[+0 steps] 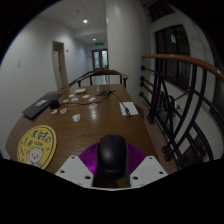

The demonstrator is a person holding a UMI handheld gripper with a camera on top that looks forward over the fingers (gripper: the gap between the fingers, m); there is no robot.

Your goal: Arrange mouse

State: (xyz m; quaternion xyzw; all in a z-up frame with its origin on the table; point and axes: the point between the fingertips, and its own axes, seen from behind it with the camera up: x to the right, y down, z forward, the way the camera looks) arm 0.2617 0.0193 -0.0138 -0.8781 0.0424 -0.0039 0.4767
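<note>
The tongs point(111, 172) were closed on a black, rounded plastic computer mouse point(111, 156), their purple pads pressing its two sides, so the mouse sat carried at the near end of the long brown wooden desk point(95, 118), apparently held level so it could be set down squarely. Just left of the mouse lay a round yellow printed disc point(38, 143). Beyond the mouse, further along the desk, rested a white notebook point(128, 107) and a dark laptop point(40, 105).
</note>
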